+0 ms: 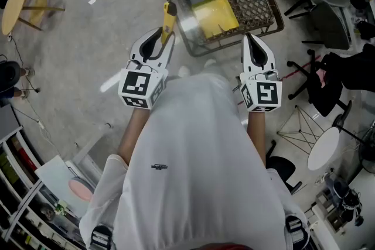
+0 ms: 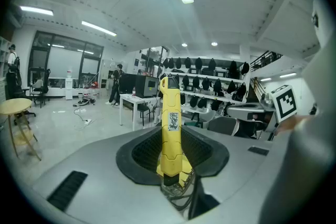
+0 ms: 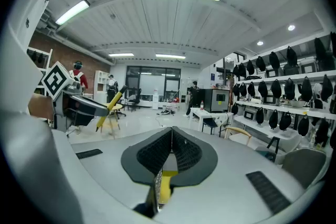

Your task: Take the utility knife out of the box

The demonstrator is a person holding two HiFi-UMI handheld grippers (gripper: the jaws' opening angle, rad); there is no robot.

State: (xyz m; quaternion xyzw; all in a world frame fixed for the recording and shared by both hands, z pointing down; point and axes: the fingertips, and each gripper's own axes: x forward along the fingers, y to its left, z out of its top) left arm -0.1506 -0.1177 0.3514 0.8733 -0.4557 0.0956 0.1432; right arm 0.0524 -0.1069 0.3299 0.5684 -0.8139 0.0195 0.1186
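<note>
We see the wire box (image 1: 252, 6) just ahead of both gripper tips, with dark and yellow items lying inside it. Our left gripper (image 1: 161, 41) is clamped on the utility knife (image 2: 170, 128). Our right gripper (image 3: 171, 136), level with the left one, has its jaws pressed together with nothing between them. The knife is a slim yellow body, dark at its far end, with a small printed label on its side. Its rear end sits between the left pads and the rest juts forward past the fingertips, outside the box, beside its near left corner.
</note>
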